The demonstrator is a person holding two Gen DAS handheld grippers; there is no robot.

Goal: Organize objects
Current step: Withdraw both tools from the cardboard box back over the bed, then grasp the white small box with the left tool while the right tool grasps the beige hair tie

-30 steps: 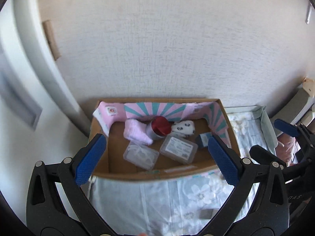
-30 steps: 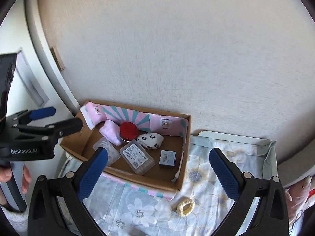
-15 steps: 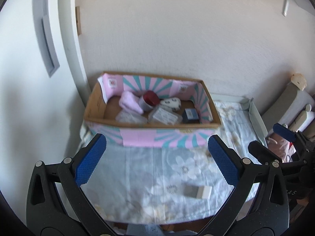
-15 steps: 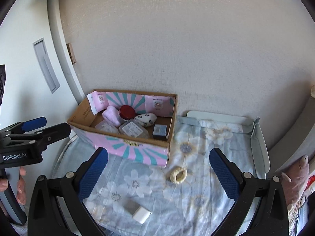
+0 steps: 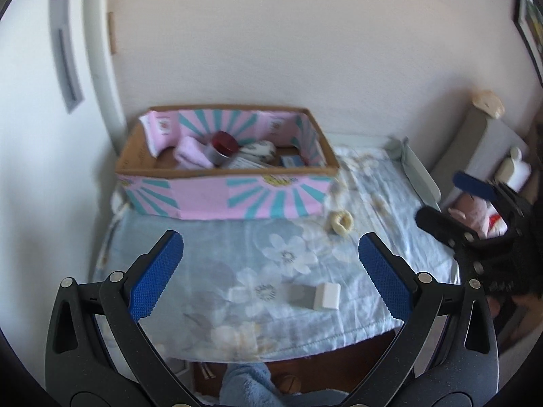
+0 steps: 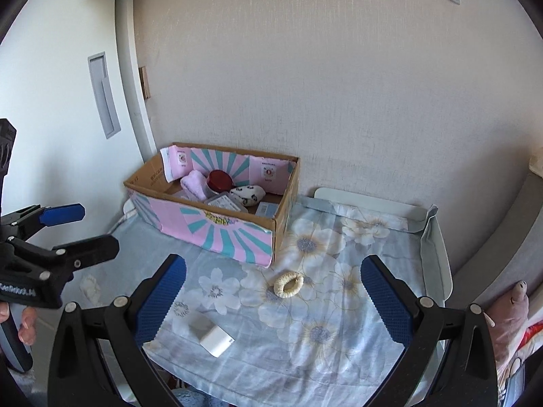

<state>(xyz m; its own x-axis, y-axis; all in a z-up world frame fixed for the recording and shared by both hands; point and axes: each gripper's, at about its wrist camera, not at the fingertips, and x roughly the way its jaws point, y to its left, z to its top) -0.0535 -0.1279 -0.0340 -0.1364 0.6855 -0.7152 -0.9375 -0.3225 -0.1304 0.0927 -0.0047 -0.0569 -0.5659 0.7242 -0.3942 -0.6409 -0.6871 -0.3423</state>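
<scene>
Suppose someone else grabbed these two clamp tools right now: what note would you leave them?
Left gripper: open, empty, above the floral cloth.
Right gripper: open, empty, over the same cloth.
Cardboard box, back left by the wall, already holds a pink cloth, a red-lidded jar, a spotted pouch, clear cases and a small blue box.
Left out on the cloth: the cream hair tie near the box, and the white block at the front edge.

right claw [image 6: 273,300] agape, empty | hair tie [image 6: 288,284] between fingers | box [image 6: 217,224] beyond
</scene>
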